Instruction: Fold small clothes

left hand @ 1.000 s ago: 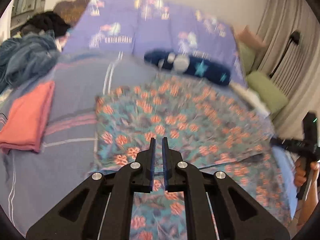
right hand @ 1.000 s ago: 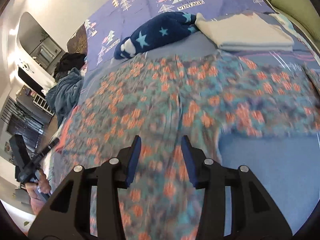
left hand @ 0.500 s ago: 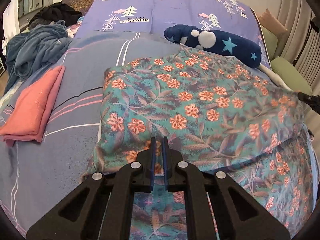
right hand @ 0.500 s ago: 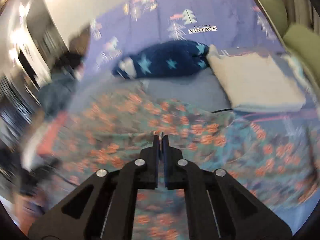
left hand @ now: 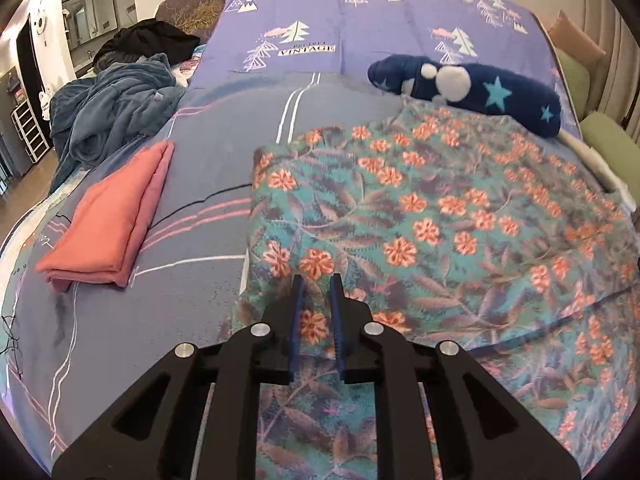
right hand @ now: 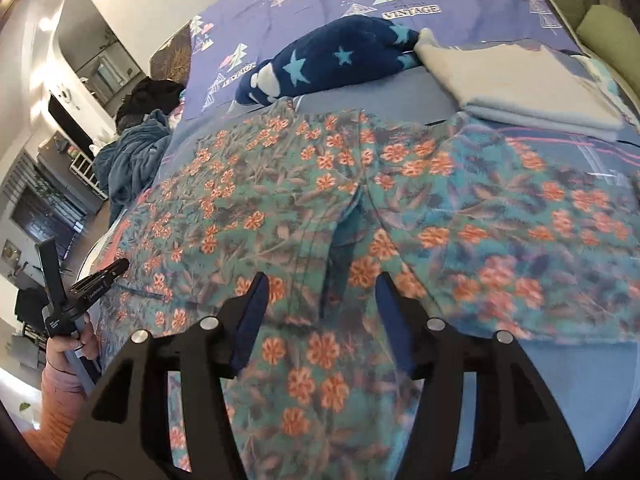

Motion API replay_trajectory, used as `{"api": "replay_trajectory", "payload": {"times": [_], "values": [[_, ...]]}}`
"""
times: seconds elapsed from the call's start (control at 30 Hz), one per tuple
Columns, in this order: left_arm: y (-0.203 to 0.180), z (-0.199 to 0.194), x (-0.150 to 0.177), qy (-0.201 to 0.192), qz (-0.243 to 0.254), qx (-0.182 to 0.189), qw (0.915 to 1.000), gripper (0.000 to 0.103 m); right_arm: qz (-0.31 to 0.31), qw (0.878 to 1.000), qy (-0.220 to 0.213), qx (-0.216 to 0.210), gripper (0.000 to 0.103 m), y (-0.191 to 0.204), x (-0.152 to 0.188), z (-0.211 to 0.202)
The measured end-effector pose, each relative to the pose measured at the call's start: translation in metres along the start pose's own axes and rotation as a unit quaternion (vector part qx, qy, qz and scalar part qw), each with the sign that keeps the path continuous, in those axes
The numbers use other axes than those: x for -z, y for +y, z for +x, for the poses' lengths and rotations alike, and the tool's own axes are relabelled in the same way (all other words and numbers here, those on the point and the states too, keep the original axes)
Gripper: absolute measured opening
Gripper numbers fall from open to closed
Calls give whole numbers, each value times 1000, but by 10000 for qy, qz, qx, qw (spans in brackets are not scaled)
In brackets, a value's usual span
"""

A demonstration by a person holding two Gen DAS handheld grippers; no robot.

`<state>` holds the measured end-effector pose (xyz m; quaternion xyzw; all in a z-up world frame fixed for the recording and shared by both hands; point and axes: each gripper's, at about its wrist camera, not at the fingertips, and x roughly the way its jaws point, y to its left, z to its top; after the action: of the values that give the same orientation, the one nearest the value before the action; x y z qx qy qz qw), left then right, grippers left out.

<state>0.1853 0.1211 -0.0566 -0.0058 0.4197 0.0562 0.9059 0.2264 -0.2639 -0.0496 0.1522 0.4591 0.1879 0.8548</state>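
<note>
Left gripper (left hand: 316, 280): jaws just parting, released, over floral garment (left hand: 440, 216) folded on bed (left hand: 208, 160). Right gripper (right hand: 322, 280): jaws just widening, open above the cloth. Beyond: folded coral cloth (left hand: 108, 224), star-print plush (left hand: 472, 92).

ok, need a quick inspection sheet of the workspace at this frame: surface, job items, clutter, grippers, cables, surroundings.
Surface: bed, striped blue-grey sheet.
Job's things: floral garment spread out, one layer folded over; folded pink cloth to its left; folded white cloth at far right.
Clutter: star-print plush, blue blanket heap, dark clothes pile.
Grippers: left hand-held gripper slightly parted, jaws just opening, floral fabric between them; right hand-held gripper open over the garment, jaws just opening, pads clear.
Cables: nothing seen.
Surroundings: tree-print pillows, green cushions, shelving.
</note>
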Motion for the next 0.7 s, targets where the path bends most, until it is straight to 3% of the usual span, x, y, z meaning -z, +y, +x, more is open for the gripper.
{"api": "replay_trajectory", "payload": {"times": [0.03, 0.07, 0.17, 0.23, 0.3, 0.4, 0.43, 0.5, 0.53, 0.57, 0.63, 0.7], "values": [[0, -1, 0, -6, 17, -31, 10000, 15, 47, 9998, 123, -159, 4, 0, -1, 8], [0, -1, -1, -4, 27, -61, 10000, 16, 136, 9985, 408, -338, 3, 1, -2, 14], [-1, 0, -1, -4, 38, -119, 9999, 18, -52, 9998, 45, -161, 3, 8, -2, -20], [-2, 0, -1, 1, 41, -156, 9999, 20, -37, 10000, 59, 57, 5, 5, 1, -33], [-4, 1, 0, 9, 97, -238, 9997, 20, -29, 9962, 292, 819, 29, -8, 9, -30], [-8, 0, 0, -16, 182, -344, 9992, 20, 578, 9974, 53, 437, 29, -38, 23, -47], [-8, 0, 0, -18, 179, -345, 9992, 21, 826, 9934, -259, 747, 33, -52, 26, -62], [-7, 0, 0, -4, 151, -315, 9994, 21, 1267, 9757, -908, 1543, 44, -76, 29, -90], [-7, 0, 0, 3, 151, -314, 9994, 21, 1460, 9619, -1174, 1991, 54, -91, 30, -102], [-8, 0, 0, 7, 170, -336, 9993, 21, 1686, 9380, -1346, 2712, 58, -110, 28, -114], [-10, 1, 0, 6, 223, -400, 9989, 21, 1784, 9080, -1275, 3570, 58, -136, 21, -117], [-12, 1, 0, 0, 258, -450, 9987, 21, 1667, 8931, -1105, 4030, 58, -152, 13, -110]]}}
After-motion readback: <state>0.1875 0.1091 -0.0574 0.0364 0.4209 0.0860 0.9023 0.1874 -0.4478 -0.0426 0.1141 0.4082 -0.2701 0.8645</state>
